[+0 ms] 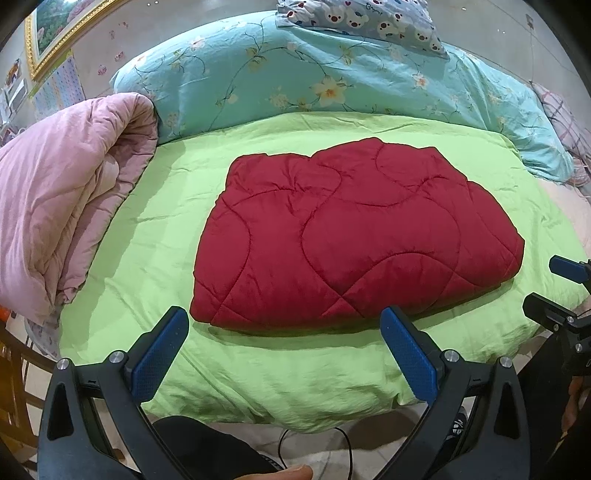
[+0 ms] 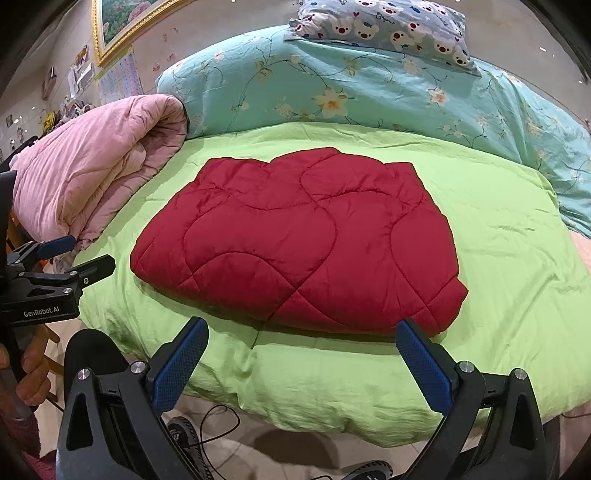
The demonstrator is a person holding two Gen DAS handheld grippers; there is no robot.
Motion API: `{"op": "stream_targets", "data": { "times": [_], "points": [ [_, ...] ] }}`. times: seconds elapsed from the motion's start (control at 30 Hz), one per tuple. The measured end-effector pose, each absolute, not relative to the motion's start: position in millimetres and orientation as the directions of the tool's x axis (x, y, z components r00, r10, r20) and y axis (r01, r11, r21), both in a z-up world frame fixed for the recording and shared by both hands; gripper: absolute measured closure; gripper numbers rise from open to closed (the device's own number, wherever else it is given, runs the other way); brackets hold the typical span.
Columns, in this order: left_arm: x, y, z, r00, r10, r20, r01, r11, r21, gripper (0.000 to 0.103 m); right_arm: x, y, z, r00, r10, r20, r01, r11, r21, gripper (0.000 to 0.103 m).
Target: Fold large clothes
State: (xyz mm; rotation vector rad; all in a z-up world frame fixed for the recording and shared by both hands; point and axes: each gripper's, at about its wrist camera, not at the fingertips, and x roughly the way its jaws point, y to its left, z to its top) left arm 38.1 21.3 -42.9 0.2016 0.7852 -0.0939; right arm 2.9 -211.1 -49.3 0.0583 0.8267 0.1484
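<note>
A red quilted blanket [image 1: 351, 236] [image 2: 299, 243] lies folded into a thick flat bundle on the green sheet [image 1: 280, 369] [image 2: 325, 376] of the bed. My left gripper [image 1: 284, 317] hovers open just short of the bundle's near edge, nothing between its blue pads [image 1: 162, 354]. My right gripper [image 2: 301, 328] is open too, at the near right part of the bundle, holding nothing. Each gripper shows in the other's view: the right gripper [image 1: 554, 284] at the far right edge, the left gripper [image 2: 85, 254] at the left edge.
A rolled pink quilt [image 1: 62, 221] [image 2: 96, 173] lies on the bed's left side. A turquoise floral duvet [image 1: 314, 81] [image 2: 369, 92] and a bear-print pillow [image 1: 369, 22] [image 2: 388, 26] fill the back. A black cable [image 1: 314, 443] [image 2: 218, 421] and floor lie below the bed's near edge.
</note>
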Motion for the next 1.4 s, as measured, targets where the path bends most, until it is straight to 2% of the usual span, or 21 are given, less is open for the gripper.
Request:
{"op": "stream_targets", "data": {
  "times": [1.4],
  "points": [
    [45.2,20.4,-41.2,0.706,-0.018,-0.708,0.171,0.974,0.146,0.000,6.0,-210.6,-47.2,0.674,0.148,-0.724,-0.113,0.989,0.097,0.001]
  ]
}}
